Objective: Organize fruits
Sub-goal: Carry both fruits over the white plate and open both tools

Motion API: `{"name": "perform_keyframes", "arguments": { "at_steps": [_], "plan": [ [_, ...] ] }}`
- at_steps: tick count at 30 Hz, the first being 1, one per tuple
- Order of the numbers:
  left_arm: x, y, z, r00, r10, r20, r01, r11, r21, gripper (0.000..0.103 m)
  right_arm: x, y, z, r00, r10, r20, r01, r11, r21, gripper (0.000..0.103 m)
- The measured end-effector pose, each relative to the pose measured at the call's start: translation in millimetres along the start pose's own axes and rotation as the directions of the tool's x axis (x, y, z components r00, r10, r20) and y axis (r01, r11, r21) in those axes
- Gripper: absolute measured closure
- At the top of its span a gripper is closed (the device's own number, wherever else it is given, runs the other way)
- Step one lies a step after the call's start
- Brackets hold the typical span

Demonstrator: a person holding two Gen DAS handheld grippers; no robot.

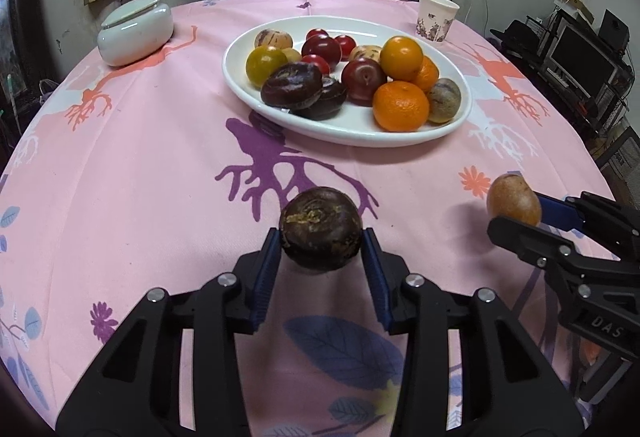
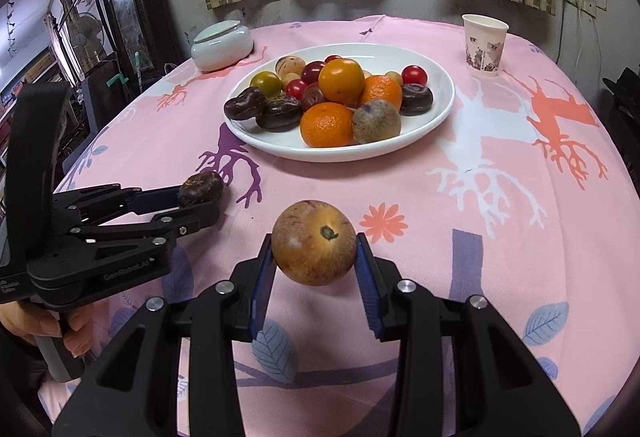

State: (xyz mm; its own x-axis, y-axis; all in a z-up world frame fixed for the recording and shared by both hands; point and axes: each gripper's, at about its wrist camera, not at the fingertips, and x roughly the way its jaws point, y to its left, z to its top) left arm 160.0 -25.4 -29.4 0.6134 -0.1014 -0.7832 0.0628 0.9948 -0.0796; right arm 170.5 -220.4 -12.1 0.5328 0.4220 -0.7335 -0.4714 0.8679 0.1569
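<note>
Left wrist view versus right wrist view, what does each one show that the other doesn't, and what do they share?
Only the left wrist view shows the monitor on shelving at the far right.

Only the right wrist view shows the hand gripping the left tool's handle, the dark cabinet and a fan on the left.

Both show the white plate piled with fruit, the paper cup, the lidded white jar, the left claw shut on a dark brown fruit, and the right claw shut on a tan round fruit.
</note>
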Motion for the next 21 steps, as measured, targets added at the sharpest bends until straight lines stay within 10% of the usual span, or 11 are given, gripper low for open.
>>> {"name": "perform_keyframes", "arguments": {
  "at_steps": [21],
  "plan": [
    [-2, -2, 92, 0.992, -0.022, 0.122, 0.02, 1.0, 0.016, 0.061, 7, -11, 83, 0.987, -0.086, 0.133, 0.091, 0.995, -0.034, 0.064]
  ]
}}
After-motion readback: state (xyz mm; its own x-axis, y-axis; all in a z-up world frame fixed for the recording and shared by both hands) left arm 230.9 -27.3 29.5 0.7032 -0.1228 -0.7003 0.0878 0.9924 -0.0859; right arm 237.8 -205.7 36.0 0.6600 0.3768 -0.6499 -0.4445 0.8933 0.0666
